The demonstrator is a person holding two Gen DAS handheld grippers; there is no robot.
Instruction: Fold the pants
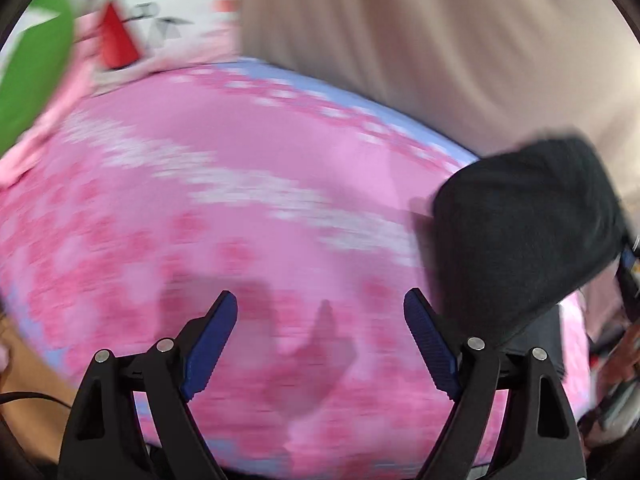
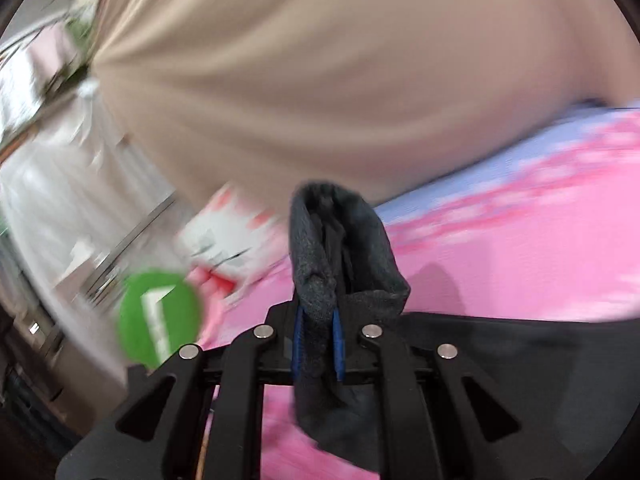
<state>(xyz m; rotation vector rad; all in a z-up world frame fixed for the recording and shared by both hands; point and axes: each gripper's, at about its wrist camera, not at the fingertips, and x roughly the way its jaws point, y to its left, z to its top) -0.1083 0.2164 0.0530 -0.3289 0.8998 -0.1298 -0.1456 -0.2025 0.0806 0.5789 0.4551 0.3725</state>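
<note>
The dark grey pants (image 2: 344, 240) are pinched in my right gripper (image 2: 318, 320), whose blue pads are shut on a folded bunch of the cloth held above the pink bed cover (image 2: 520, 248). More dark cloth hangs below and to the right (image 2: 540, 360). In the left wrist view the pants (image 1: 524, 232) hang as a dark mass at the right, above the pink cover (image 1: 240, 200). My left gripper (image 1: 320, 316) is open and empty over the cover, left of the pants. Both views are motion-blurred.
A beige curtain or cloth (image 1: 440, 40) fills the background (image 2: 320, 80). A white cushion with red marks (image 1: 128, 20) lies at the cover's far edge, also in the right wrist view (image 2: 228, 228). A green object (image 1: 32, 68) sits at the left (image 2: 160, 316).
</note>
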